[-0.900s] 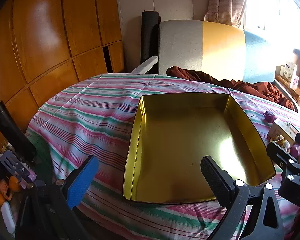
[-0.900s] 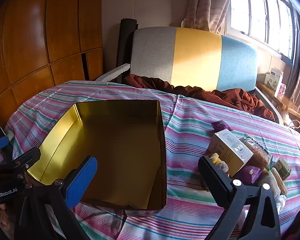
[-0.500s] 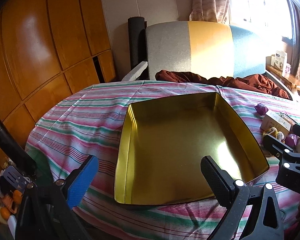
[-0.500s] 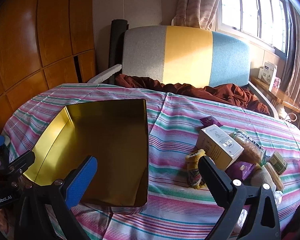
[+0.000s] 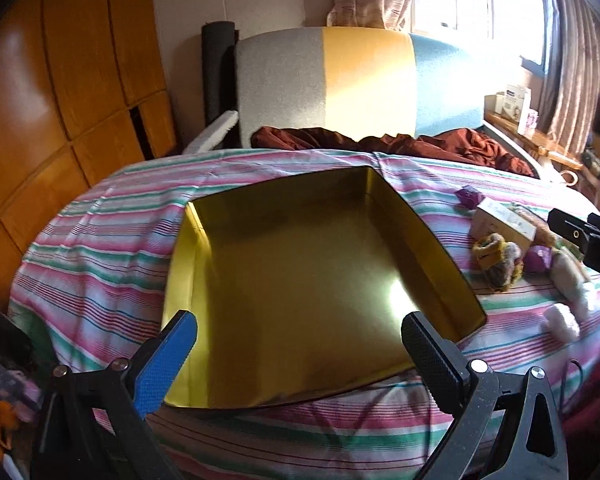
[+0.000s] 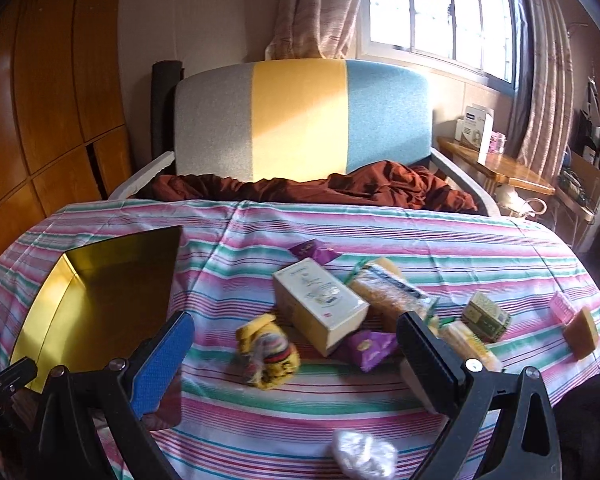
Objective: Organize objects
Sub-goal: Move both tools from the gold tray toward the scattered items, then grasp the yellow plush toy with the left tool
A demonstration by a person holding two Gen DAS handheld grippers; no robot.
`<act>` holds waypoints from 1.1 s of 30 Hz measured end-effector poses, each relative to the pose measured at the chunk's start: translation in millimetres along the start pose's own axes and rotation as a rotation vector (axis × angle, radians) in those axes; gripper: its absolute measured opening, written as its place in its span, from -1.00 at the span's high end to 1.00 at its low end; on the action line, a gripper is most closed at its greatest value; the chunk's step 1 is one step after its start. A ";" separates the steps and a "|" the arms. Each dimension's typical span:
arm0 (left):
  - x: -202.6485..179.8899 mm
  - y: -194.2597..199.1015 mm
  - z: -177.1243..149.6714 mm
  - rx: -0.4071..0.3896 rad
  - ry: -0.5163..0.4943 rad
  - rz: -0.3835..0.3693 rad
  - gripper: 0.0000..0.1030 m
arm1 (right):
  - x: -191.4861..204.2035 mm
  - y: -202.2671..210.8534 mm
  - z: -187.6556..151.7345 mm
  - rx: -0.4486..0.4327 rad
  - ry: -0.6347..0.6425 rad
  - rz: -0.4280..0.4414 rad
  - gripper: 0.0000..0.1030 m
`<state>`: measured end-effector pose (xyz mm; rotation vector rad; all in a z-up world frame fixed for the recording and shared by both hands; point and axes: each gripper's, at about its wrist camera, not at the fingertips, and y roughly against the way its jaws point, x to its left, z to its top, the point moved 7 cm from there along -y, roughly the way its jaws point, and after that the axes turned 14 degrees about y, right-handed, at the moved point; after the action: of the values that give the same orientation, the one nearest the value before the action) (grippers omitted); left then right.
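I keep left gripper [image 5: 300, 340] wide apart, empty, above gold tin [image 5: 312, 280] on left of surface. Right gripper [image 6: 296, 340] also spread, empty, facing box [image 6: 320, 304] and packets, ready for first pick.

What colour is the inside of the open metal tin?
Shiny gold inside the open rectangular metal tin, clearest in the left wrist view.

Hard daylight from window [image 6: 440, 12], blown out in left view. Glare patch on gold tray [image 5: 392, 296] floor. Fisheye bends and darkens edges. Items beside tray slightly motion-blurred, probably camera movement.
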<state>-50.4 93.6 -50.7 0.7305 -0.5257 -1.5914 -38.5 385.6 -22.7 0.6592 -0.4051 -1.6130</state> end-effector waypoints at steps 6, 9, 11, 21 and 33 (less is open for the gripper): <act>-36.9 -7.9 -0.5 0.034 -0.032 -0.088 -0.99 | -85.5 5.1 -9.8 0.029 -0.147 -0.100 -1.00; -58.1 -8.9 -2.4 0.045 -0.094 -0.121 -0.99 | -122.3 2.3 -22.2 0.058 -0.244 -0.120 -1.00; -71.9 -12.0 -2.0 0.061 -0.118 -0.150 -0.99 | -140.0 -0.6 -31.4 0.062 -0.295 -0.120 -1.00; -167.2 -31.4 -0.3 0.115 -0.327 -0.273 -0.99 | -174.7 -8.9 -63.5 0.015 -0.555 -0.012 -1.00; -235.3 -110.6 -19.7 0.260 -0.451 -0.245 -0.84 | -172.9 -12.2 -64.5 -0.002 -0.592 0.045 -1.00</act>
<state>-100.7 343.7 -104.6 0.6437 -1.0173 -1.9538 1.2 564.5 -48.3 0.1533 -0.8407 -1.7477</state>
